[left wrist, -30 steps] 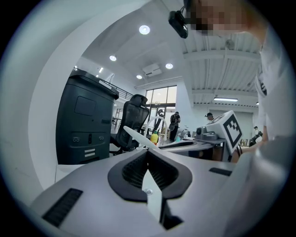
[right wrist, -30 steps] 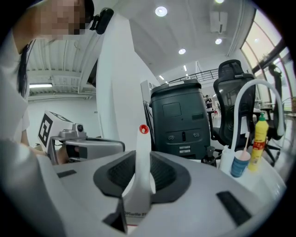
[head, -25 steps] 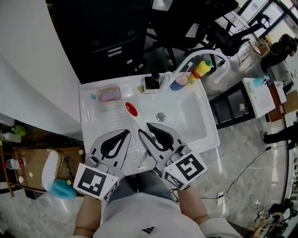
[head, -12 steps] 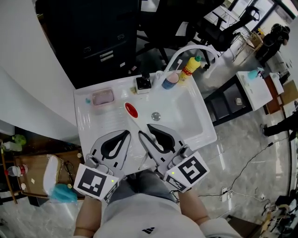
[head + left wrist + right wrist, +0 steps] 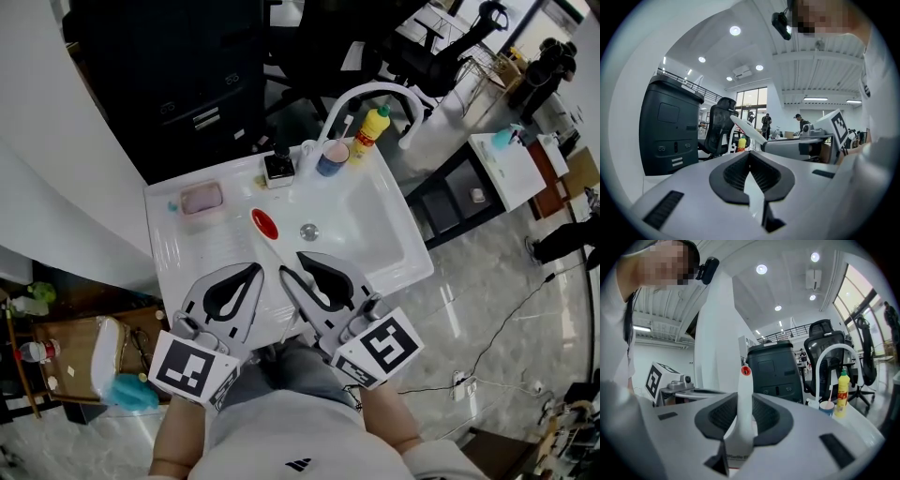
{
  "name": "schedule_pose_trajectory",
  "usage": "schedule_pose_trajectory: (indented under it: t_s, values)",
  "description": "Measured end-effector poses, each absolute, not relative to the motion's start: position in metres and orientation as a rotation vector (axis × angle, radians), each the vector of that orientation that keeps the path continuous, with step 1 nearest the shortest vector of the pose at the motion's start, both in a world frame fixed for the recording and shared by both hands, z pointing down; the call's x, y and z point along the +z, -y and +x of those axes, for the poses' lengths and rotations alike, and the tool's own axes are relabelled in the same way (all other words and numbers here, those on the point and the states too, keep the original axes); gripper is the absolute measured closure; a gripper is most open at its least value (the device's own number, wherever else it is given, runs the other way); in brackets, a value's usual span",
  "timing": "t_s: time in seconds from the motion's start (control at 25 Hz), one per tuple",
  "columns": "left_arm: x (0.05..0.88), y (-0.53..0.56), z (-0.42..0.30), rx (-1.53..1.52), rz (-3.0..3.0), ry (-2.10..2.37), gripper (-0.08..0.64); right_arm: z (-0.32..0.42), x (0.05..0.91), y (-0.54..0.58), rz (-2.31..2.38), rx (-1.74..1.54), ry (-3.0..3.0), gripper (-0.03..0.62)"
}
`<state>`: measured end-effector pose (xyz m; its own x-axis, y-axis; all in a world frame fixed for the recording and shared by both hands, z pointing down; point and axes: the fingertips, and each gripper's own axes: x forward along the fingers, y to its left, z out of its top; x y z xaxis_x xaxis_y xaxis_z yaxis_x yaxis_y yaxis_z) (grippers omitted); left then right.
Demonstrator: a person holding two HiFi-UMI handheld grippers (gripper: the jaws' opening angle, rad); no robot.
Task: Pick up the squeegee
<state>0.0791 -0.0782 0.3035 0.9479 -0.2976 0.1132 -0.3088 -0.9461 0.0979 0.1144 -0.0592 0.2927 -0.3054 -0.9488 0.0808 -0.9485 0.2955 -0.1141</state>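
Squeegee [image 5: 274,246] sits clamped by its white handle in the right hand-held gripper [image 5: 292,263] in the head view, its red-capped end pointing away from the person over the white sink [image 5: 398,239]. The left hand-held gripper [image 5: 254,268] is beside it, with its jaw tips together on nothing. A pink soap dish [image 5: 202,199], a cup [image 5: 330,157] and a yellow bottle [image 5: 368,127] line the sink's far edge. In the left gripper view, the left hand-held gripper [image 5: 750,154] has its jaws meeting at the tips and empty, and the squeegee [image 5: 747,130] juts from the right hand-held gripper [image 5: 797,145] alongside. In the right gripper view, the right hand-held gripper [image 5: 745,401] has its jaws pressed against both sides of the squeegee [image 5: 744,418], which stands upright between them.
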Motion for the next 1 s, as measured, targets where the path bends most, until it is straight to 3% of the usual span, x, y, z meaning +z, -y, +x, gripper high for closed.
schedule_pose_trajectory:
  t_s: [1.0]
  values:
    - [0.293,0.052,0.073,0.137,3.031,0.443,0.548,0.112,0.281,0.031,-1.873,-0.151,-2.481,0.491]
